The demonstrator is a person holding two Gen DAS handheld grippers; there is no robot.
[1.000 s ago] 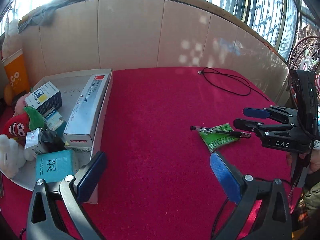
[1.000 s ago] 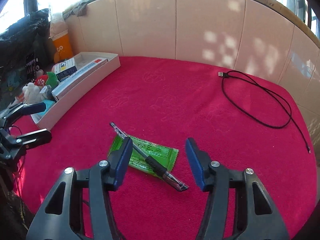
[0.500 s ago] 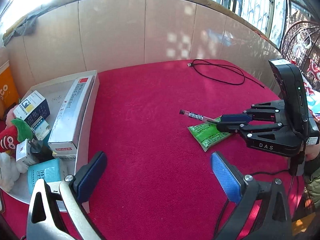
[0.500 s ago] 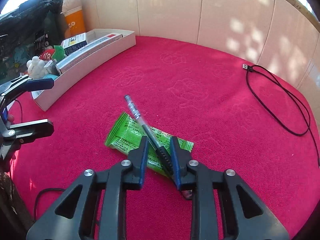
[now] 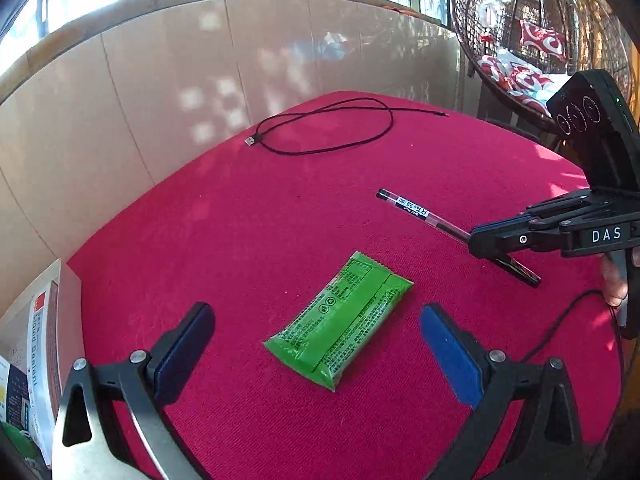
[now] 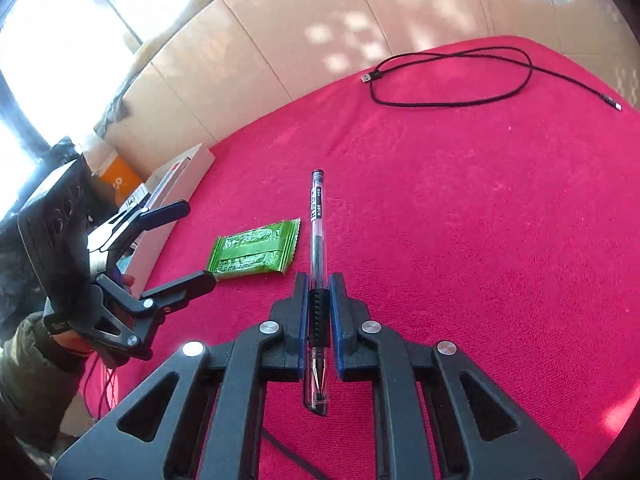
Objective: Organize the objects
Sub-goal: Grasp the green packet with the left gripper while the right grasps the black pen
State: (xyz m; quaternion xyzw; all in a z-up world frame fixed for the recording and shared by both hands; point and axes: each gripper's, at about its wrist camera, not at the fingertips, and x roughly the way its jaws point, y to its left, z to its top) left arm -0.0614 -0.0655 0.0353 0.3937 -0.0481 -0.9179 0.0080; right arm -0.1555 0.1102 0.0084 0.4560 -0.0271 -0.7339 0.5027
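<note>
The tabletop wore fuzzy red cloth. The left hand-held gripper stood wide around a shiny green packet, maybe not touching. The right hand-held gripper squeezed a thin clear pen.

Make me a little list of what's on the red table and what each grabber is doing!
surface: red cloth over the table
right gripper: shut on the pen, gripping its black ribbed part
left gripper: open, the green packet lies between its fingers, untouched
black cable: looped at the far side, alone
box: at the table's left edge, with cartons inside
</note>
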